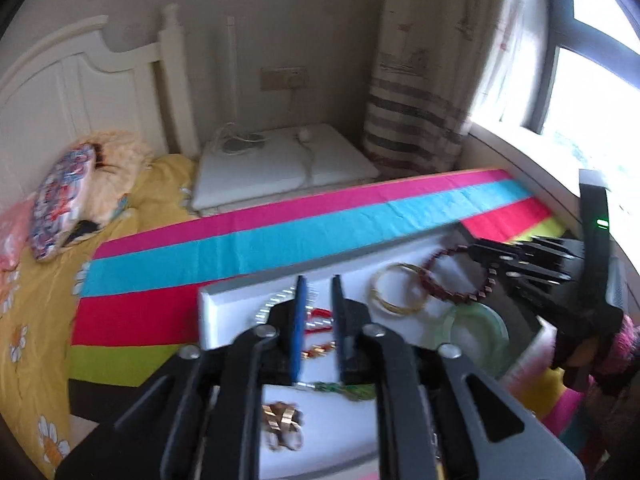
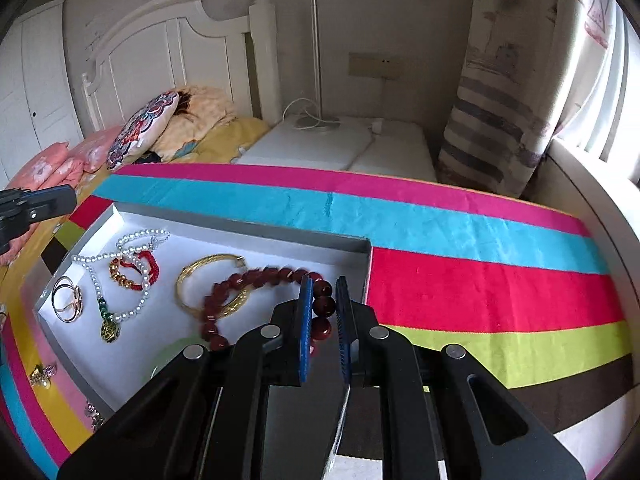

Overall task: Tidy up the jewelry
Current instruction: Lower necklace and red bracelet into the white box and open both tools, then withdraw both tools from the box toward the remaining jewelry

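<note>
A white tray [image 2: 256, 236] on the striped cloth holds jewelry. My right gripper [image 2: 323, 307] is shut on a dark red bead bracelet [image 2: 256, 280], which hangs over a gold bangle [image 2: 200, 272]. A pearl necklace with a green pendant [image 2: 120, 256], a red and gold bracelet [image 2: 136, 272] and silver rings [image 2: 68, 300] lie to the left. My left gripper [image 1: 318, 308] is open and empty over the tray [image 1: 224, 292], above the red bracelet [image 1: 320, 316]. Gold rings [image 1: 280, 420], the gold bangles [image 1: 396, 292], the red bead bracelet [image 1: 452, 276] and a pale green bangle [image 1: 476, 328] show there.
The striped cloth [image 2: 480, 280] covers a board over a bed with yellow bedding [image 1: 36, 320] and pillows [image 2: 144, 128]. Small loose jewelry pieces [image 2: 42, 374] lie on the cloth left of the tray. A white nightstand [image 2: 340, 148], a curtain [image 2: 500, 100] and a window sill stand behind.
</note>
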